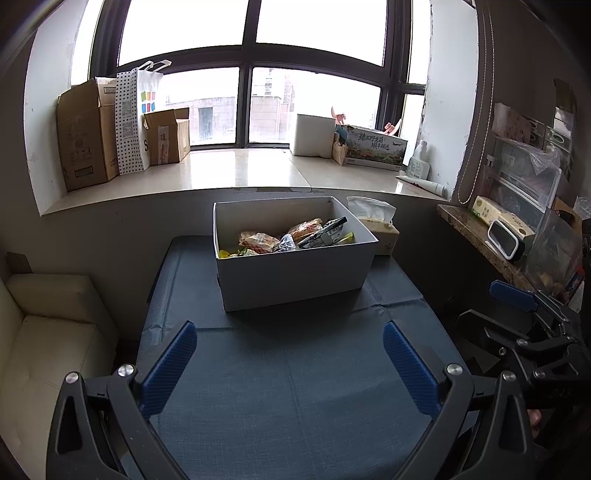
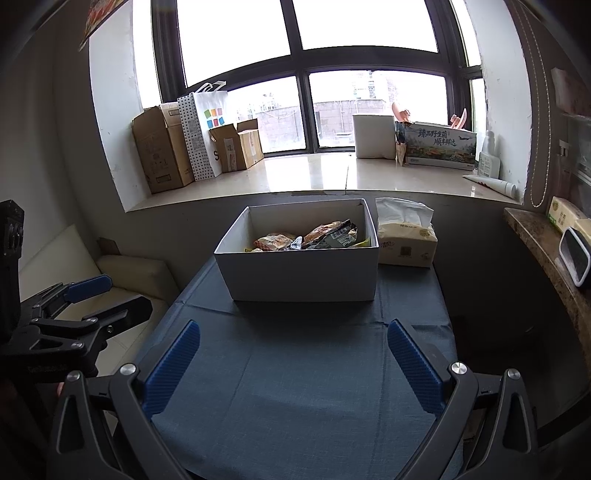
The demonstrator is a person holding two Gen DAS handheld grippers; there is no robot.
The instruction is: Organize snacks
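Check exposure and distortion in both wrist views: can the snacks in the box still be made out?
Left wrist: window blown out to white, sill bowed by the fisheye; snack packets in the white box dim but distinguishable. Right wrist: same backlight, sill glare, dark corners; packets readable, label print too small to tell. Both tools open, sharp.

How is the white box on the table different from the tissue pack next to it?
The white box is bigger and open on top, with snack packets inside; the tissue pack is smaller and yellowish, with a tissue sticking out. The box sits mid-table, the pack at its right. Both rest on the blue tablecloth.
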